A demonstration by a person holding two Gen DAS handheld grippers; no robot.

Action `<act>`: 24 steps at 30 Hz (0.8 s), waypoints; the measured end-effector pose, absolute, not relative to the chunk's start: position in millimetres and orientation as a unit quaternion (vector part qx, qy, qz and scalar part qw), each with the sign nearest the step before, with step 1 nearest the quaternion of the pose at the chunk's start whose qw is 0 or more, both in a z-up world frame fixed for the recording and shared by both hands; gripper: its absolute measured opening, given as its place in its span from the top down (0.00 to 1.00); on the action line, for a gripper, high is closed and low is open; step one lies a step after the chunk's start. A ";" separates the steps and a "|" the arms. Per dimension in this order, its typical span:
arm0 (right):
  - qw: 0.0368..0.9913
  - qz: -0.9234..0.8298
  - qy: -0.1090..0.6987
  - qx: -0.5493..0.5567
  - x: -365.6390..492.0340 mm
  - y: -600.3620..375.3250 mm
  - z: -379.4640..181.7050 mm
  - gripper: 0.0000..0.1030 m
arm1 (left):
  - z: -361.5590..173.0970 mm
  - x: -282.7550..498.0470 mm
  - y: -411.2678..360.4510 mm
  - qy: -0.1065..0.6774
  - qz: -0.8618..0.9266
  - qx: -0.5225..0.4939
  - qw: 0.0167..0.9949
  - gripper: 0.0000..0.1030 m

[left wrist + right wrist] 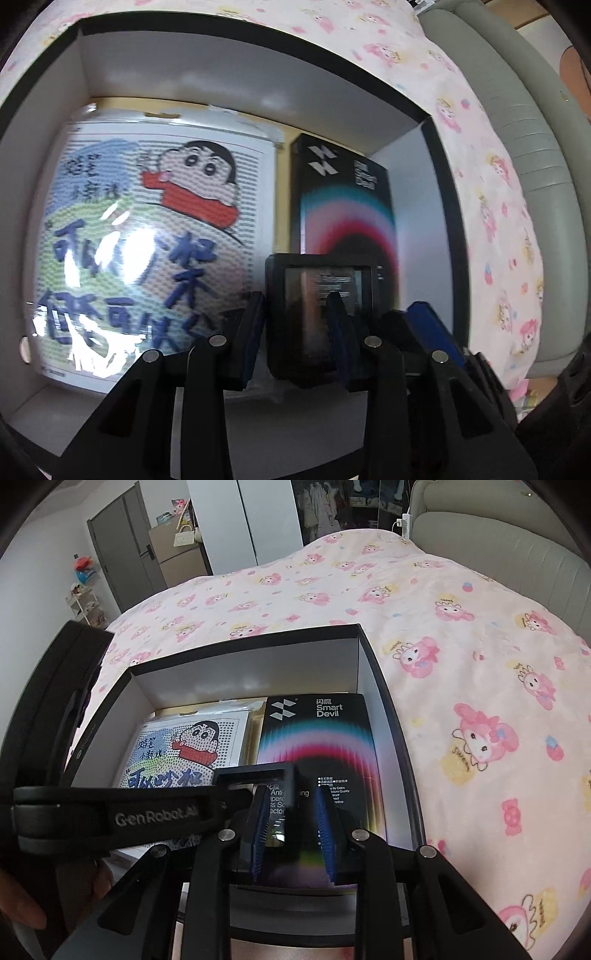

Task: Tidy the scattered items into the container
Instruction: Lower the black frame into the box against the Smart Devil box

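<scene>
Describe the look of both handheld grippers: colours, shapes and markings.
Both the left gripper and the right gripper have angular matte-black linkage arms with silver round pivot pins and blue ribbed finger pads. A black strap reads "GenRobot.AI" in the right wrist view.
</scene>
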State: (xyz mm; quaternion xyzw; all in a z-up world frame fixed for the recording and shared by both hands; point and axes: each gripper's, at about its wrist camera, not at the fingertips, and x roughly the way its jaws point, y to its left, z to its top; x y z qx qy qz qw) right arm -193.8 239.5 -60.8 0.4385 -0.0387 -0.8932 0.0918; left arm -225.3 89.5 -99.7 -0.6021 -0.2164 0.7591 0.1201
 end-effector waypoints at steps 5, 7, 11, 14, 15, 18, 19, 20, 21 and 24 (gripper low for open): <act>0.089 -0.894 -0.028 0.438 -192.8 238.1 -61.8 0.79 | -99.1 -222.0 87.4 -0.233 0.752 -0.598 0.146 0.67; 0.088 -0.895 -0.020 0.438 -192.4 236.4 -62.5 0.79 | -98.8 -220.7 86.5 -0.240 0.750 -0.597 0.157 0.66; 0.091 -0.892 -0.021 0.442 -192.8 234.9 -65.0 0.78 | -94.1 -217.0 84.0 -0.221 0.764 -0.587 0.151 0.65; 0.085 -0.892 -0.050 0.440 -192.5 239.1 -65.8 0.78 | -95.7 -214.6 86.5 -0.206 0.762 -0.592 0.163 0.65; 0.081 -0.892 -0.060 0.440 -192.3 240.4 -66.0 0.78 | -96.6 -213.2 88.8 -0.203 0.761 -0.593 0.169 0.66; 0.072 -0.892 -0.049 0.443 -192.0 237.1 -68.7 0.78 | -99.3 -211.9 94.3 -0.195 0.763 -0.594 0.166 0.67; 0.070 -0.892 -0.044 0.444 -192.0 235.8 -69.3 0.78 | -101.4 -213.7 97.5 -0.200 0.761 -0.595 0.167 0.67; 0.069 -0.892 -0.039 0.445 -192.1 234.6 -70.0 0.78 | -102.8 -215.0 97.7 -0.205 0.760 -0.594 0.168 0.67; 0.068 -0.892 -0.035 0.445 -192.2 233.6 -70.5 0.78 | -103.4 -215.7 94.5 -0.210 0.760 -0.592 0.168 0.67; 0.075 -0.890 -0.033 0.448 -192.6 232.6 -71.6 0.77 | -106.4 -216.1 79.3 -0.212 0.770 -0.581 0.156 0.67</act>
